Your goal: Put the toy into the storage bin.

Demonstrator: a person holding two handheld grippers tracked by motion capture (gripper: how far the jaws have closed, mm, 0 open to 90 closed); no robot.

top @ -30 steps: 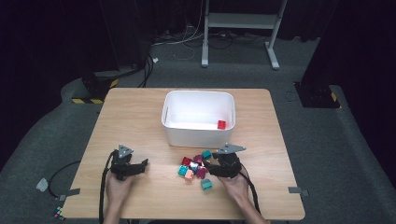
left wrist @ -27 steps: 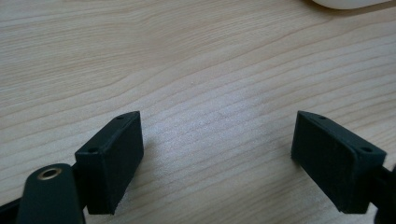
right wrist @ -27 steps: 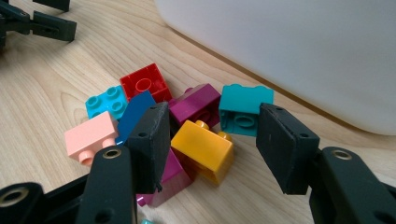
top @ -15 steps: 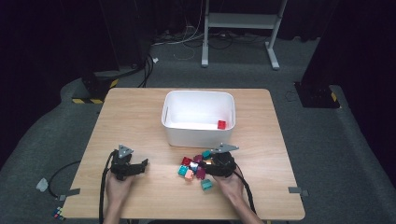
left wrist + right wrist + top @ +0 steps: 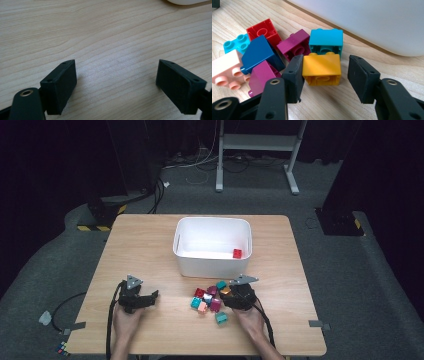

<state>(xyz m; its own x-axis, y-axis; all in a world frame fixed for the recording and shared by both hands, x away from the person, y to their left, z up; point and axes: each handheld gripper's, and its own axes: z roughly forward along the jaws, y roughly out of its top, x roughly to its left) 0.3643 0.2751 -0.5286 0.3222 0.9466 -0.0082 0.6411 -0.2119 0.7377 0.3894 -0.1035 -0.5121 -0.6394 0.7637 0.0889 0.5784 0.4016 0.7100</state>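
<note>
A: What is the right gripper [image 5: 324, 72] doing?
B: Its jaws have just been closing around the yellow brick [image 5: 322, 68], not yet pinching it, beside the white bin [image 5: 372, 22].
A: Tricky to hold?
B: Probably not: light, stiff, somewhat slick plastic. Squeezing the flat sides looks best.

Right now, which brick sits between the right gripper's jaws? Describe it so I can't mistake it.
Find the white plastic bin mid-table; a pile of toy bricks lies just in front of it. At the pile's right edge, the right gripper straddles the yellow-orange plastic brick, the only one of that colour, in front of a teal brick.
</note>
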